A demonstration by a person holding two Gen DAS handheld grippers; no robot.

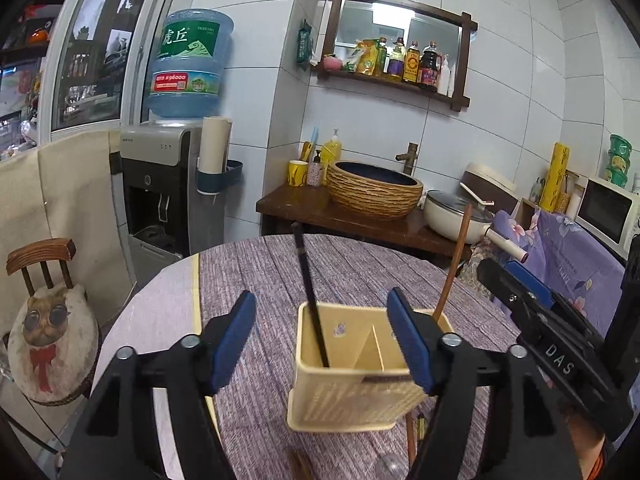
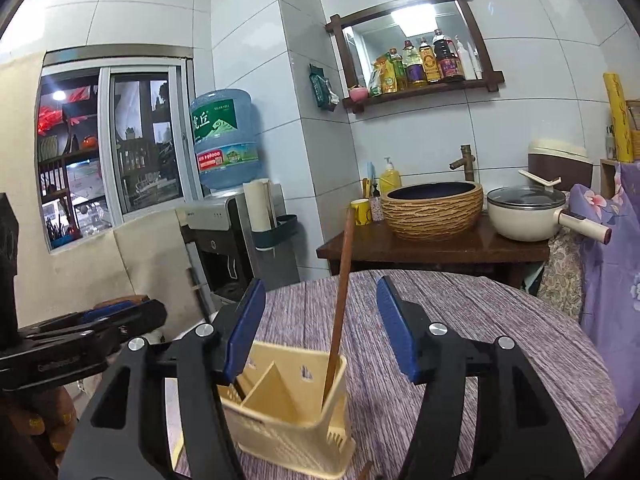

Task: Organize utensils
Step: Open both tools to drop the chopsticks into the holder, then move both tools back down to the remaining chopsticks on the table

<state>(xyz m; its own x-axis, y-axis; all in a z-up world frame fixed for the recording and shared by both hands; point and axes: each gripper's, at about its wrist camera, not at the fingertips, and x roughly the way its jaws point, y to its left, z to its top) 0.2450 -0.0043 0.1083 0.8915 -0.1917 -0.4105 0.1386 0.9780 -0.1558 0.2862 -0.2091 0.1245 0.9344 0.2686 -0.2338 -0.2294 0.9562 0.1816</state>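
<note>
Cream divided utensil holder (image 1: 352, 384) just beyond the spread jaws, black chopstick (image 1: 310, 300) leaning in its left compartment, brown chopstick (image 2: 340, 312) in its right

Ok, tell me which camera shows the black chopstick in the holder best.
The left wrist view. There the black chopstick stands in full length, leaning in the left compartment of the cream utensil holder. In the right wrist view only a short dark stub shows beside a blue pad; the rest is hidden.

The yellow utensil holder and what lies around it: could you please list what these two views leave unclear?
- Black utensil: its lower end is hidden inside the yellow utensil holder, left wrist view.
- Brown utensil: its lower end is hidden likewise, right wrist view.
- Brown sticks on the tablecloth: cut off by the right finger of the left tool and the frame's bottom edge.
</note>
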